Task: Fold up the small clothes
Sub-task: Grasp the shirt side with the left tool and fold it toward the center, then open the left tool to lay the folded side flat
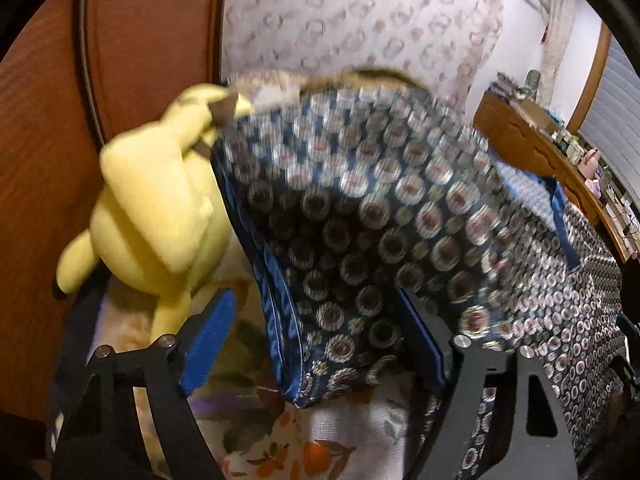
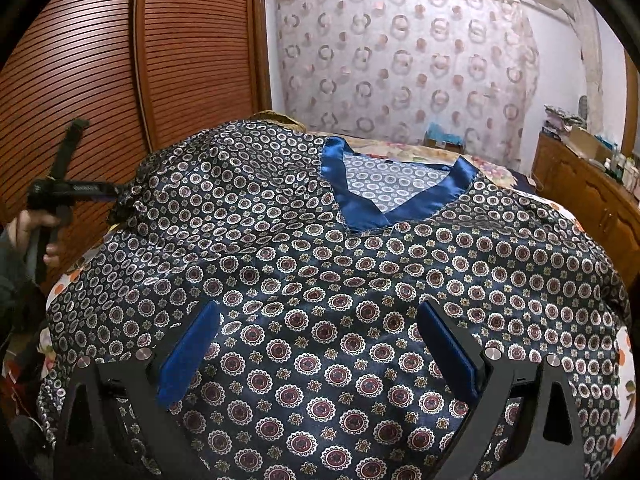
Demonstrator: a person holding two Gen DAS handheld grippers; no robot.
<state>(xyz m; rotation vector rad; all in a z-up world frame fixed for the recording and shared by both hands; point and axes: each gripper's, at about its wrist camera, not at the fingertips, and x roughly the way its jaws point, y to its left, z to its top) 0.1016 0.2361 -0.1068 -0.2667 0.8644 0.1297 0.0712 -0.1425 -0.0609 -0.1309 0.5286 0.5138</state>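
Clearly the folding has only just begun: a navy satin top (image 2: 320, 280) printed with small round medallions lies face up across a bed (image 2: 626, 364), its blue V-neck collar (image 2: 352, 200) pointing away from the right wrist camera, and most of its front is spread flat and not yet folded. The right gripper (image 2: 318, 354) hovers just above the lower middle of the top, jaws spread wide with the blue pads apart and nothing between them. From that same view, the left gripper (image 2: 116, 196) appears at the far left edge, held in the person's hand (image 2: 38, 232), and the sleeve fabric bunches to a point at its tip, which suggests a pinch. The left wrist view is blurred with motion; there the patterned sleeve (image 1: 360, 220) with its blue hem hangs lifted in front of the camera, yet the blue pads look set apart, so whether that claw grips the cloth cannot be told for certain. A yellow plush toy (image 1: 160, 208) sits just beside the lifted sleeve, near a wooden wardrobe (image 2: 120, 60). Judging by this, one sleeve is being brought inward as a first fold; the other sleeve and the body folds remain.
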